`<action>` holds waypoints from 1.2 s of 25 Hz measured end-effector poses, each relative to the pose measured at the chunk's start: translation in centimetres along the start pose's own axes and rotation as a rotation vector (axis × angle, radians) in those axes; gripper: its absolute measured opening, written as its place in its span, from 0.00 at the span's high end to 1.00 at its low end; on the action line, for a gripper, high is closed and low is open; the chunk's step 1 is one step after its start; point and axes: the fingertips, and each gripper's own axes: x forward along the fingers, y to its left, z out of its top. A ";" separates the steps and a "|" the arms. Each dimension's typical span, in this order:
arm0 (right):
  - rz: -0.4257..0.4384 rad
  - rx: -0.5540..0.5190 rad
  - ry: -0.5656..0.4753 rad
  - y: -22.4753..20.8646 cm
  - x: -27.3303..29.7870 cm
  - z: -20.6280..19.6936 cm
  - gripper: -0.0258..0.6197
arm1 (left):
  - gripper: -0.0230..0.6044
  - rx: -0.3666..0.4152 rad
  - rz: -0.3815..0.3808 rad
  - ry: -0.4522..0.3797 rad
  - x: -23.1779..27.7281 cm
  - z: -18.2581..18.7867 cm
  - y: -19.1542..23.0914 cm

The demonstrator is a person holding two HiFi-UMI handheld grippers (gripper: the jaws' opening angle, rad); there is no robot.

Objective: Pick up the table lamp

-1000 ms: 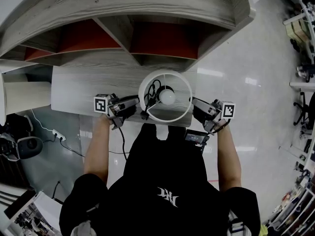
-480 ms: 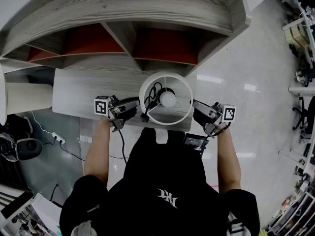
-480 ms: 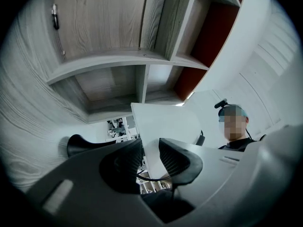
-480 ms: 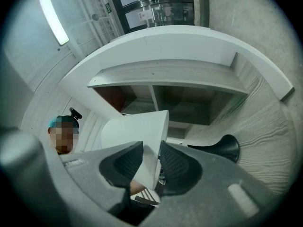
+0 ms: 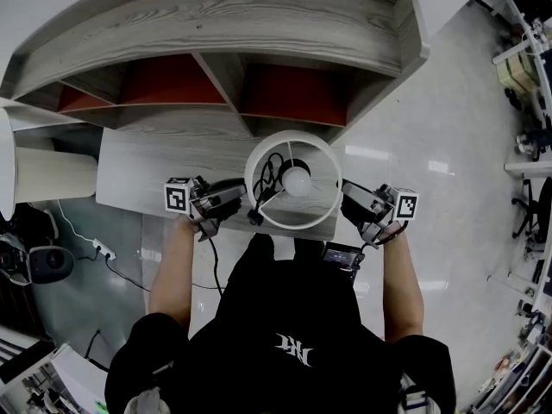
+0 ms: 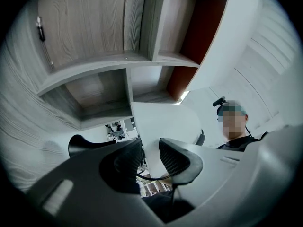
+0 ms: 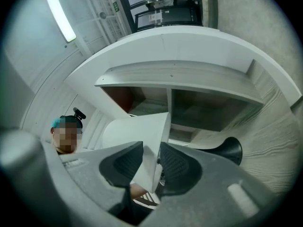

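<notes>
Two tongs, one lamp.

Head view:
- Lamp (image 5: 293, 182) seen from straight above, over the near edge of the bench (image 5: 164, 158), toward its right corner.
- White round shade (image 5: 325, 164) open at top; bulb (image 5: 297, 179) at centre; black cord (image 5: 271, 157) coiled inside on the left.
- The shade hides the base, so I cannot tell whether it touches the bench.
- Left tongs (image 5: 244, 194) meet the shade's left rim; right tongs (image 5: 341, 198) meet its right rim. They sit opposite each other, with the shade between them.
- Grey wood shelf (image 5: 216, 24) with red back panels stands along the far edge of the bench.
- Person's forearms run from both tongs down toward the bottom of the frame.

Left gripper view:
- Left tongs (image 6: 150, 157) partly closed and pinching the lamp: the thin white shade (image 6: 163, 124) wall runs down between the two ribbed pads, which sit against it on either side.
- Shelf (image 6: 142, 56) compartments fill the upper frame.
- Person (image 6: 239, 141) at right, beyond the shade.

Right gripper view:
- Right tongs (image 7: 150, 167) partly closed and pinching the lamp: the shade (image 7: 137, 131) wall is clamped edge-on between the pads, and its lower rim shows just below them.
- Shelf (image 7: 189, 79) behind the shade.
- Person (image 7: 66, 136) at left.
</notes>
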 end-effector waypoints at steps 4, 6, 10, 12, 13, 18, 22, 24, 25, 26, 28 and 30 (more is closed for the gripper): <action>0.004 -0.028 0.006 1.2 0.4 0.4 0.78 | 0.78 0.021 -0.004 -0.011 0.2 0.4 -1.2; 0.015 -0.039 0.001 1.9 0.6 0.7 0.78 | 0.78 0.034 -0.005 -0.009 0.3 0.6 -1.8; 0.027 -0.068 -0.005 3.4 1.1 1.3 0.78 | 0.78 0.064 -0.017 -0.016 0.8 1.3 -3.6; 0.032 -0.083 -0.005 4.1 1.2 1.5 0.78 | 0.78 0.081 -0.024 -0.022 1.0 1.7 -4.5; 0.036 -0.090 -0.006 4.6 1.3 1.6 0.78 | 0.78 0.088 -0.026 -0.025 1.2 1.9 -4.9; 0.030 -0.134 -0.002 6.7 2.1 2.2 0.78 | 0.77 0.122 -0.026 -0.037 1.6 3.1 -6.8; 0.041 -0.153 -0.002 8.4 2.4 2.7 0.78 | 0.77 0.157 -0.029 -0.036 2.2 3.7 -8.2; 0.042 -0.162 -0.008 9.0 2.4 2.8 0.78 | 0.77 0.168 -0.031 -0.039 2.5 3.9 -8.9; 0.040 -0.172 -0.012 9.3 2.4 2.8 0.78 | 0.77 0.172 -0.033 -0.042 2.7 4.0 -9.1; 0.041 -0.179 -0.016 9.6 2.4 2.9 0.78 | 0.77 0.175 -0.035 -0.045 2.8 4.1 -9.4; 0.049 -0.190 -0.022 10.4 2.4 3.0 0.78 | 0.77 0.183 -0.039 -0.048 3.1 4.2 -10.0; 0.054 -0.202 -0.024 10.9 2.5 3.2 0.78 | 0.77 0.192 -0.039 -0.046 3.2 4.2 -10.6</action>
